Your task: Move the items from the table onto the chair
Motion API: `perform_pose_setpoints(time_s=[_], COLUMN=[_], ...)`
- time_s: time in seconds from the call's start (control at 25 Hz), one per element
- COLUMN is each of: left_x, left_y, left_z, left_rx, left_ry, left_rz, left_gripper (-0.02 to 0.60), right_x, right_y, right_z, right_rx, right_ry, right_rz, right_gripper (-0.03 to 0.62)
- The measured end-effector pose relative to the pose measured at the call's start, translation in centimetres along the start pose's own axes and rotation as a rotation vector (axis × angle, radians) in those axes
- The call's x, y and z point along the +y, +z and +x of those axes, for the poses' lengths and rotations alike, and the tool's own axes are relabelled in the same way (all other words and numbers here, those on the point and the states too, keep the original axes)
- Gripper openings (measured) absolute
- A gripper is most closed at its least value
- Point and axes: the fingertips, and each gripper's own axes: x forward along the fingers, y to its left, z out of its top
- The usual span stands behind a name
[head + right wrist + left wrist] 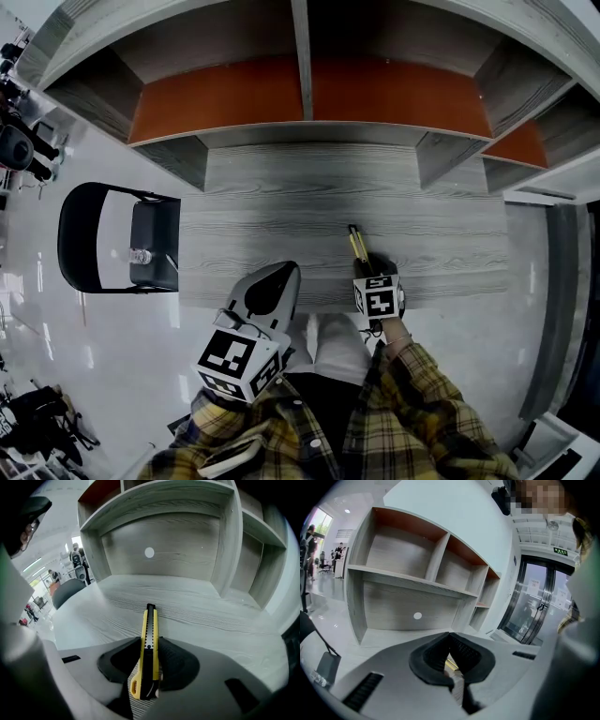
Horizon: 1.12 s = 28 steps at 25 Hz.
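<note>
Tabletop (281, 206): bare grey run from front edge to shelf unit (309, 94), which walls the far side, upright dividers between bays. One utility knife (357, 246) lies right of centre. Chair (155, 230) beside left end: seat open, small bottle (141, 255) on it

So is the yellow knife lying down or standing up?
Lying down: the yellow knife rests lengthwise on the wooden table, between the jaws of the right gripper.

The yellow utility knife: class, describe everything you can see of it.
The yellow utility knife is a slim, plastic-looking cutter with a yellow body, black centre strip and a loop at its near end. It lies on the grey wood-grain table, tip toward the shelves, rear half clasped by the jaws of the right gripper.
</note>
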Motion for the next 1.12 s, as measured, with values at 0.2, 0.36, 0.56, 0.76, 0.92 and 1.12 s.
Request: perform_pose_setpoints(time_s=[0.2, 0.36, 0.56, 0.76, 0.92, 1.12], left_x=[-0.6, -1.2, -1.9, -1.9, -0.3, 3.2], left_y=[0.4, 0.4, 0.3, 0.3, -0.2, -1.0], left_z=[0.0, 0.1, 0.5, 0.7, 0.0, -2.5], left_rx=[-0.011, -0.016, -0.046, -0.063, -0.062, -0.076], left_ry=[-0.001, -0.001, 0.001, 0.011, 0.060, 0.134], left_rz=[0.013, 0.015, 0.009, 0.001, -0.032, -0.093], left_gripper=[0.003, 0.003, 0.003, 0.003, 0.003, 0.003], right_x=[-0.5, -0.5, 0.0, 0.7, 2.1, 6.4], right_y=[0.4, 0.4, 1.3, 3.2, 5.6, 8.1], right_z=[-0.3, -0.9, -2.6, -4.7, -5.7, -6.1], right_rx=[0.012, 0.000, -0.049, -0.096, -0.122, -0.131], right_ry=[0.069, 0.124, 0.177, 0.238, 0.303, 0.374], right_rz=[0.145, 0.249, 0.234, 0.206, 0.169, 0.092], right_gripper=[0.126, 0.126, 0.126, 0.126, 0.126, 0.126])
